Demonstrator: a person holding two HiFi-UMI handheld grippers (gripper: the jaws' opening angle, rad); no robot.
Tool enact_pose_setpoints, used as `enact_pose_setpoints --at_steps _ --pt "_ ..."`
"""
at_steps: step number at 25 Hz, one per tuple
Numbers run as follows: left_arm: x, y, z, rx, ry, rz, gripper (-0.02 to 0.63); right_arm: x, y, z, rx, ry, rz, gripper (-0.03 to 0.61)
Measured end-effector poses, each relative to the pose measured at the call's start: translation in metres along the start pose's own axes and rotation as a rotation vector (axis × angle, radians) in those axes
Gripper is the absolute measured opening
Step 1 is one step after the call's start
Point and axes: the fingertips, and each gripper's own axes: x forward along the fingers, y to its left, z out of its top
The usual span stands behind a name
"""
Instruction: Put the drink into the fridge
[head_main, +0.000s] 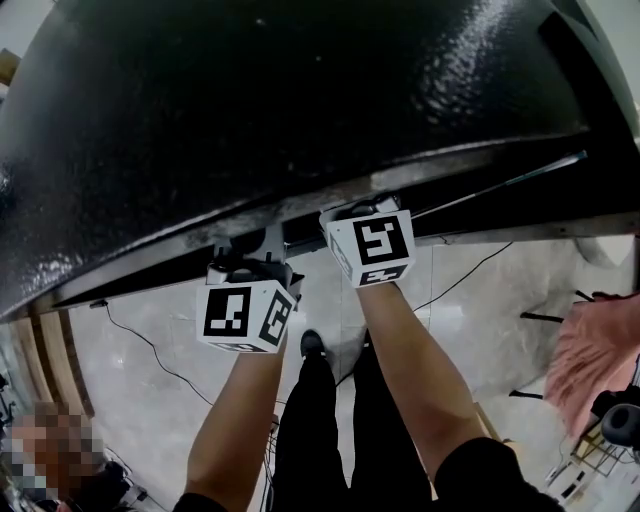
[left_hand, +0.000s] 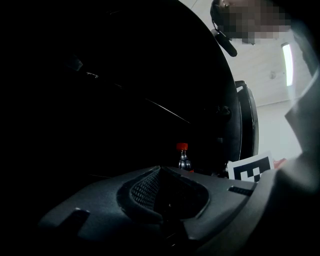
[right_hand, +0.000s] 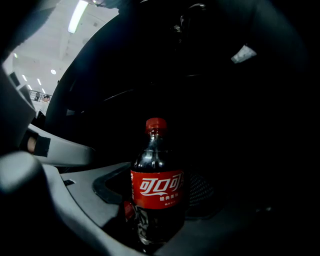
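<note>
Your right tongs (head_main: 361, 213) are clamped round the lower body of the cola bottle (right_hand: 157, 192), jaws spread just as wide as the bottle and holding it upright. Your left tongs (left_hand: 160, 172) have their tips drawn together with nothing between them. The drink is therefore in your right grip, held close to the big black fridge (head_main: 300, 100) that looms over both tongs, and not yet inside it. From the left tongs you can see its red cap standing just beyond the jaw tips, so the two tools are near each other. I judge you are at the approach step. A grey strip (head_main: 430, 172) with a dark slit under it runs along the fridge's lower edge right where both tongs meet it, and it may be the door seam, but I cannot tell whether the door is open. The next move probably calls for the empty left tongs to work that edge and make an opening while the right keeps the bottle vertical and clear of the swing. The fridge skin is glossy black with a fine pebbled sheen and a curved face. The bottle is smooth dark plastic with a slick red label, narrowing to the neck. The jaw pads are matte grey with a mesh texture, which should grip it well.
</note>
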Motion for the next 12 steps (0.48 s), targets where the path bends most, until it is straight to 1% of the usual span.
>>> enact_pose_setpoints --at_steps 6,12 --pt "0.002 -0.002 0.003 -0.015 -0.014 -0.01 0.014 0.005 0.003 -0.002 -0.009 0.001 0.004 0.311" --pt "0.001 -0.002 0.003 -0.018 -0.013 -0.01 0.014 -0.005 -0.004 -0.005 0.022 0.004 -0.031 0.311"
